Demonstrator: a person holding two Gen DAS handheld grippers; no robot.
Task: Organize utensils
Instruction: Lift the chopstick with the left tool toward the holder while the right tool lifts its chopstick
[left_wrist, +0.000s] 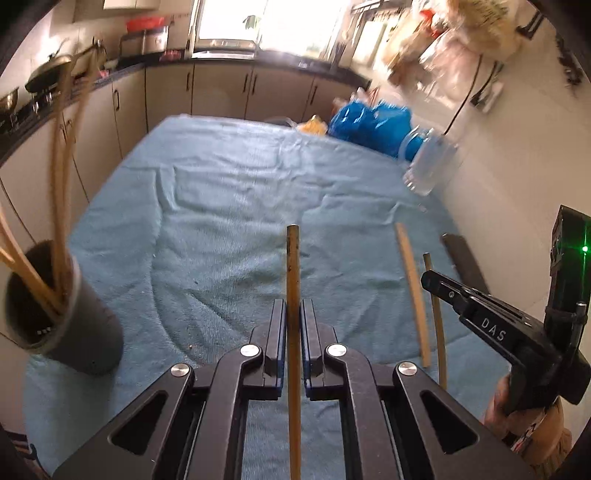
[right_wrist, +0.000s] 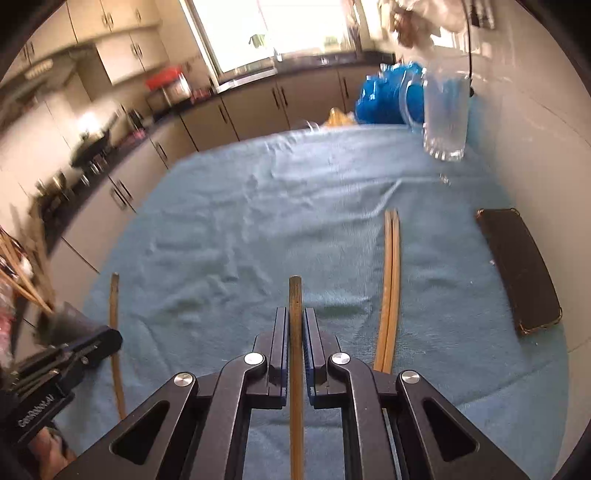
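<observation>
My left gripper (left_wrist: 293, 314) is shut on a wooden chopstick (left_wrist: 293, 266) that points forward over the blue cloth. A dark cup (left_wrist: 77, 332) with several chopsticks stands at the left. My right gripper (right_wrist: 295, 325) is shut on another wooden chopstick (right_wrist: 295, 295). In the left wrist view the right gripper (left_wrist: 428, 278) sits at the right, its chopstick (left_wrist: 436, 317) beside one lying on the cloth (left_wrist: 412, 284). In the right wrist view a pair of chopsticks (right_wrist: 391, 273) lies on the cloth to the right, and the left gripper (right_wrist: 107, 341) with its chopstick (right_wrist: 114, 306) shows at the left.
A blue cloth (left_wrist: 229, 199) covers the table. A glass mug (right_wrist: 445, 114) and blue bags (right_wrist: 388, 96) stand at the far right. A dark flat case (right_wrist: 521, 266) lies by the right wall. Kitchen cabinets (left_wrist: 221, 88) run behind and along the left.
</observation>
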